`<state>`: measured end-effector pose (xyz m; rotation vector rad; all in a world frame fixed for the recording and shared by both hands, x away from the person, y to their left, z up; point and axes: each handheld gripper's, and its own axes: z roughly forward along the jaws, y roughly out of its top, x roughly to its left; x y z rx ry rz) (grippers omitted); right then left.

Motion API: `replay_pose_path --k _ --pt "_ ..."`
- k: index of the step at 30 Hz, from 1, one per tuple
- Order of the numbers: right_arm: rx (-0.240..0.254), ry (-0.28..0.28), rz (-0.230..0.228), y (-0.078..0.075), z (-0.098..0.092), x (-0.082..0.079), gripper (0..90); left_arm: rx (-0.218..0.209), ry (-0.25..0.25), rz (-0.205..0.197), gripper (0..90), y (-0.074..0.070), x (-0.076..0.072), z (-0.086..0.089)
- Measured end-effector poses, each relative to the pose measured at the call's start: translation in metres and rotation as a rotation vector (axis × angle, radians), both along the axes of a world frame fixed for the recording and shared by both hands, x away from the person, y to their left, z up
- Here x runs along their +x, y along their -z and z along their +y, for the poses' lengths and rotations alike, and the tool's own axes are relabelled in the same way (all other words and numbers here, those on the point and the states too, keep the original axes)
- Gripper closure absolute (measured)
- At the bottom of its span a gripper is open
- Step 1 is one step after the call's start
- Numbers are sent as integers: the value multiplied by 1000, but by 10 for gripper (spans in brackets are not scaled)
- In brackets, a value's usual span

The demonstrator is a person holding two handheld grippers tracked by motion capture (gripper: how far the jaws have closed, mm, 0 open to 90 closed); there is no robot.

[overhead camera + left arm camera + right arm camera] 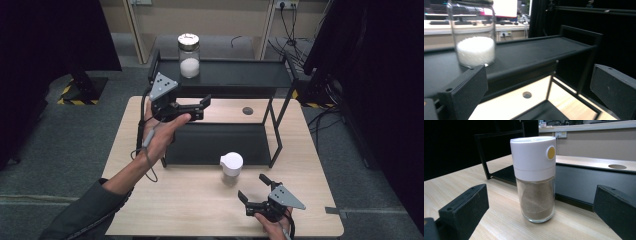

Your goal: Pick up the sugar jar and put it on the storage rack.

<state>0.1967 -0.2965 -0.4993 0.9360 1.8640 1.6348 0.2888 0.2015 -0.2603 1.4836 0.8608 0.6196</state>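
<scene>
So your right gripper (256,193) sits low on the table (200,210), jaws spread wide and empty, lined up on the white-capped shaker (534,178) that stands upright just in front of it, near but not touching. The shaker is on the table by the front edge of the black shelf's (225,75) lower tier. Your left gripper (202,106) is raised beside the shelf's top tier, jaws also wide and holding nothing; the glass jar (474,37) of white granules stands on that tier, apart from it. By the look of it, the jar is placed and the shaker is yet to be grasped.
</scene>
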Motion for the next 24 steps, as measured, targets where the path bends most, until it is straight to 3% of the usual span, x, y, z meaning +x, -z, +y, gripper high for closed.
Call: replay_pose_path --k 9,15,24 --pt "2 0 1 0 0 0 7 -18 94 7 6 24 -18 8" --pt "1 1 -1 0 0 0 7 -57 154 45 10 49 -27 13" --pt "2 -2 0 1 0 0 7 -36 191 50 8 79 -38 16"
